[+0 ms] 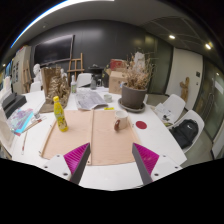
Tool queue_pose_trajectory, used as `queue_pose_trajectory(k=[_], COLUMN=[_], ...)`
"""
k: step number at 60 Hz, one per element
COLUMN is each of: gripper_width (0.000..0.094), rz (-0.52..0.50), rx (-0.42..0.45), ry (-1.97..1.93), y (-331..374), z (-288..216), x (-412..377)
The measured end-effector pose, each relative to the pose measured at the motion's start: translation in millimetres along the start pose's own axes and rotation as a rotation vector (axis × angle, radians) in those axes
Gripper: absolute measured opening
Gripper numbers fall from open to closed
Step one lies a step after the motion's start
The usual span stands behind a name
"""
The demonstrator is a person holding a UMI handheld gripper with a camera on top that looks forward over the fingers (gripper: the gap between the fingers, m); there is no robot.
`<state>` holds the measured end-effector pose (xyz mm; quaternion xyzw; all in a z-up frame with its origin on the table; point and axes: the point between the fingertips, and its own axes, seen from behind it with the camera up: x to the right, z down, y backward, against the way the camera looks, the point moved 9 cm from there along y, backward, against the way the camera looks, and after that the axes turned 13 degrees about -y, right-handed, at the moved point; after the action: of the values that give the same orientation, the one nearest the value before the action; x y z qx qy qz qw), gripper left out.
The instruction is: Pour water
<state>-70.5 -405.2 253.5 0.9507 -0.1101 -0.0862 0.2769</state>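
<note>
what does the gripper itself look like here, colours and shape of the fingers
The gripper shows two dark grey, wedge-shaped fingers tapering towards their tips. Each carries a bright magenta pad along its side. No cables, markings, hand or sleeve are visible.

Bare mats (95, 135) ahead of the open claw (108, 160); bottle (60, 115) at bench (160, 135) left, cup (120, 122) mid, pot (133, 95) at far edge
</note>
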Motion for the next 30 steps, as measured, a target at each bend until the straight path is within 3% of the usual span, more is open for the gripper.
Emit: queue_pose_trajectory(k=[12, 30], gripper_width=[0.0863, 0.0863], rz=[-0.112, -0.209], rx=[-0.015, 0.116], ry=[0.036, 0.037], y=[-25.7, -129.3], z=[37.8, 42.5], x=[-111.4, -260.6])
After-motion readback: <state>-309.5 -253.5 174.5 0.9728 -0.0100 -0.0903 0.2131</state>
